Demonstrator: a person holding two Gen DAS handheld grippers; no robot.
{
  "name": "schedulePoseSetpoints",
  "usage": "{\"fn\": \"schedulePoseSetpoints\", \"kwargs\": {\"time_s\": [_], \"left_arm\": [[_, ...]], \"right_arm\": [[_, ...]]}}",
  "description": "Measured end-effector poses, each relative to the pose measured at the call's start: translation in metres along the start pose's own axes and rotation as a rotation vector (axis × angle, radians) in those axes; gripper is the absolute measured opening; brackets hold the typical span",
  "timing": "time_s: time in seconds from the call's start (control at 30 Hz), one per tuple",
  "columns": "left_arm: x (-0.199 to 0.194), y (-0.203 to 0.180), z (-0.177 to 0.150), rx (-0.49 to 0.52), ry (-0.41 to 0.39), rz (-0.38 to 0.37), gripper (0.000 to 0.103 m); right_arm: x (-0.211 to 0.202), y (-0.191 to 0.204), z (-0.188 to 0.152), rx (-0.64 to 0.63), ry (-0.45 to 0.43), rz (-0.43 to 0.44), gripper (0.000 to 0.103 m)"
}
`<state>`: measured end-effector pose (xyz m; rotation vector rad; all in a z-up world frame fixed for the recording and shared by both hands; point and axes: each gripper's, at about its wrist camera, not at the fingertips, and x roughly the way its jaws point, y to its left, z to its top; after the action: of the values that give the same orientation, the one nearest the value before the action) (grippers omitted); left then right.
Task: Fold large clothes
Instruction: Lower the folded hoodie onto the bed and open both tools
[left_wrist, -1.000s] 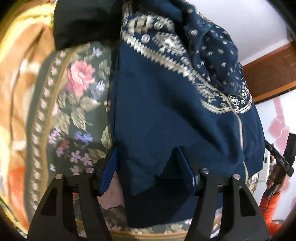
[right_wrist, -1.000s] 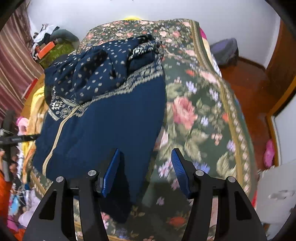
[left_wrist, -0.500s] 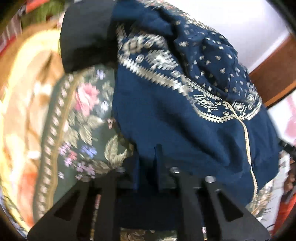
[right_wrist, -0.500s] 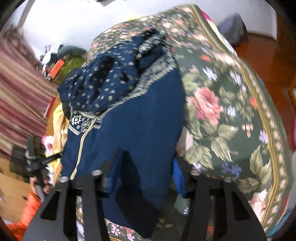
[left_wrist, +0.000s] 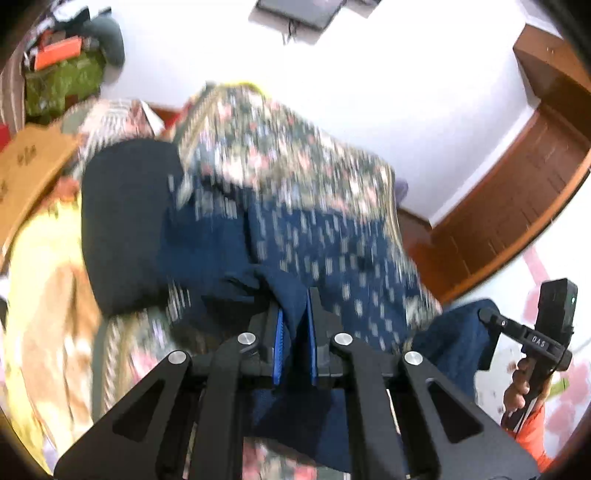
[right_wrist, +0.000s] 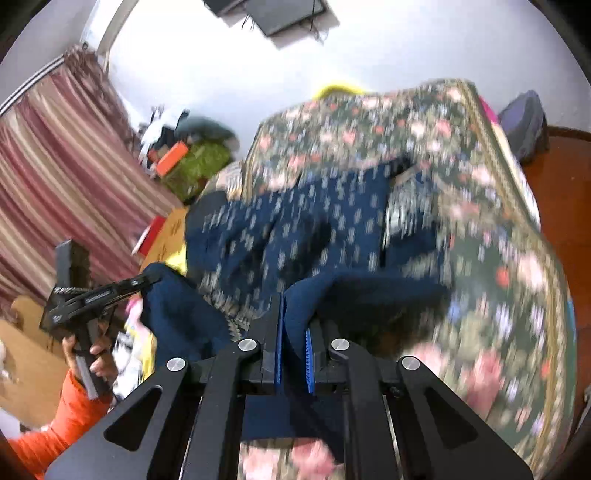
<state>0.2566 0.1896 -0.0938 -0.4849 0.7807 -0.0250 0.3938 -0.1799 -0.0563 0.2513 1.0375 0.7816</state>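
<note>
Bed under a floral bedspread (right_wrist: 491, 229), navy patterned garment (right_wrist: 295, 229) and black cushion (left_wrist: 122, 221) on it

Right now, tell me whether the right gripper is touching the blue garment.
Touching. The right wrist view shows the right gripper shut on a fold of the blue garment, cloth bunched between its pads.

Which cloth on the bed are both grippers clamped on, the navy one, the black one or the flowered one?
The navy garment with pale specks. The left gripper and right gripper both pinch its hem; the black cloth and flowered bedspread lie untouched.
</note>
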Motion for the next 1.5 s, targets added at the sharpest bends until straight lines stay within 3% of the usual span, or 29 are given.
{"fn": "schedulePoseSetpoints", "kwargs": {"time_s": [0.13, 0.23, 0.33, 0.47, 0.57, 0.67, 0.77, 0.8, 0.83, 0.93, 1.17, 1.33, 1.5], "left_arm": [[0.002, 0.007, 0.057, 0.007, -0.141, 0.092, 0.001], [0.02, 0.027, 0.084, -0.023, -0.173, 0.119, 0.001], [0.062, 0.055, 0.093, -0.061, -0.08, 0.19, 0.001], [0.102, 0.074, 0.074, -0.046, 0.035, 0.261, 0.001], [0.113, 0.077, 0.052, -0.008, 0.085, 0.273, 0.001], [0.109, 0.07, 0.044, 0.043, 0.101, 0.304, 0.003], [0.094, 0.057, 0.041, 0.095, 0.075, 0.346, 0.019], [0.084, 0.051, 0.039, 0.107, 0.055, 0.352, 0.033], [0.078, 0.046, 0.039, 0.112, 0.041, 0.35, 0.046], [0.052, 0.037, 0.031, 0.123, 0.004, 0.331, 0.054], [0.039, 0.031, -0.004, 0.097, 0.094, 0.201, 0.054], [0.057, 0.028, -0.04, 0.1, 0.177, 0.156, 0.054], [0.083, 0.015, -0.072, 0.138, 0.259, 0.122, 0.054]], "right_arm": [[0.016, -0.032, 0.05, 0.087, -0.056, -0.057, 0.008], [0.047, -0.057, 0.069, 0.147, -0.045, -0.135, 0.008], [0.087, -0.087, 0.071, 0.216, 0.017, -0.186, 0.008], [0.128, -0.113, 0.058, 0.249, 0.113, -0.209, 0.008], [0.127, -0.116, 0.055, 0.233, 0.093, -0.201, 0.008], [0.12, -0.109, 0.059, 0.195, 0.126, -0.217, 0.01], [0.109, -0.098, 0.062, 0.164, 0.172, -0.239, 0.016], [0.107, -0.095, 0.062, 0.16, 0.172, -0.241, 0.024], [0.1, -0.091, 0.061, 0.155, 0.164, -0.242, 0.034], [0.081, -0.081, 0.056, 0.146, 0.122, -0.234, 0.053], [0.049, -0.061, 0.032, 0.089, 0.129, -0.228, 0.053], [0.05, -0.046, 0.004, 0.058, 0.175, -0.194, 0.053], [0.067, -0.027, -0.02, -0.035, 0.23, -0.227, 0.053]]}}
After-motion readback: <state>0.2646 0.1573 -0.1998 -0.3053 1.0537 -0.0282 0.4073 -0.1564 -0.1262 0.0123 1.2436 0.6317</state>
